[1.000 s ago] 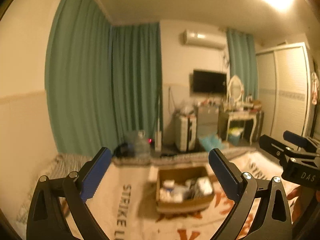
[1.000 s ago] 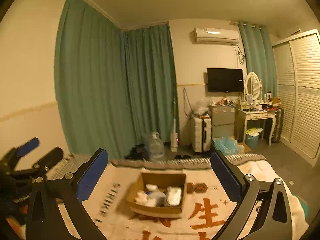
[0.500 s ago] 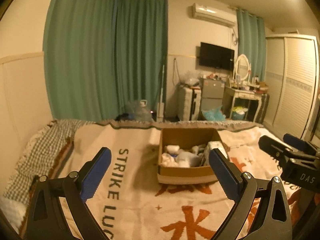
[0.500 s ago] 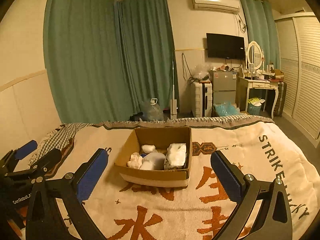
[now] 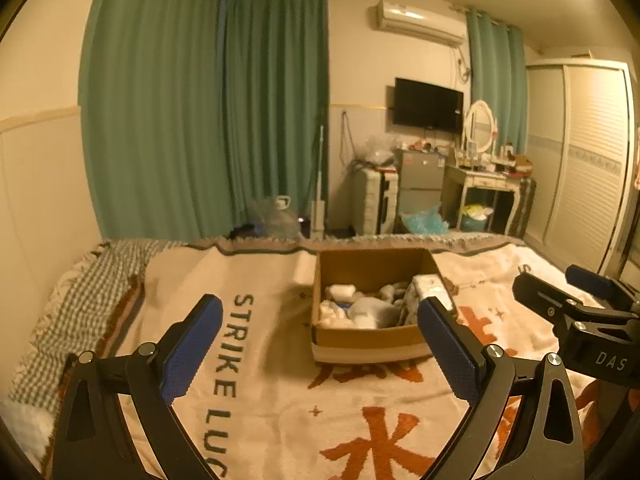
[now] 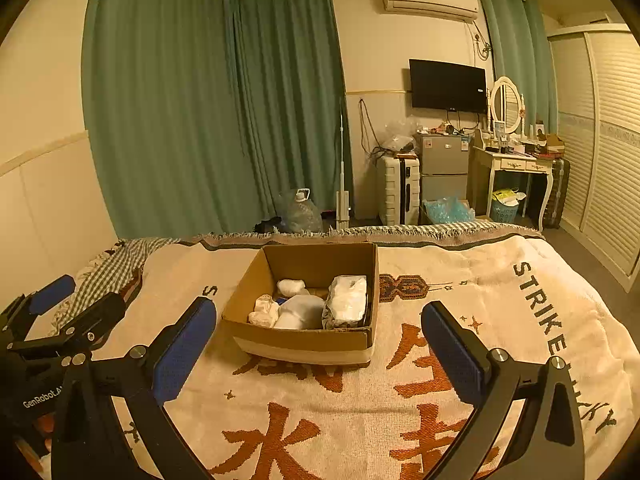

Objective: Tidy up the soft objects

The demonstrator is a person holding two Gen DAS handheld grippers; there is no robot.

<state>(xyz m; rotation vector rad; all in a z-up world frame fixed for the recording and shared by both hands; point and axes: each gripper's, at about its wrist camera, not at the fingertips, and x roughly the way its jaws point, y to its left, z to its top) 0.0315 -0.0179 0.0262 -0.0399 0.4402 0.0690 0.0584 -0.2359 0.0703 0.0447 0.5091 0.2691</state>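
Observation:
An open cardboard box (image 5: 372, 342) stands on a cream blanket with orange characters (image 5: 280, 392); it also shows in the right wrist view (image 6: 304, 340). Inside lie several soft white and grey items (image 6: 304, 310), among them a wrapped white pack (image 6: 347, 300) at the right. My left gripper (image 5: 320, 344) is open and empty, held above the blanket short of the box. My right gripper (image 6: 320, 344) is open and empty, also short of the box. Each gripper shows at the edge of the other's view.
The blanket (image 6: 500, 320) covers a bed with a checked sheet (image 5: 76, 300) at the left. Beyond the bed's far edge are green curtains (image 6: 208, 112), a water jug (image 6: 298, 212), a suitcase (image 6: 400, 190), a small fridge (image 6: 444, 168) and a dressing table (image 6: 516, 168).
Both grippers have tilted down from the far wall toward the bed, so the box now sits larger and lower in both views. Both stay open and empty.

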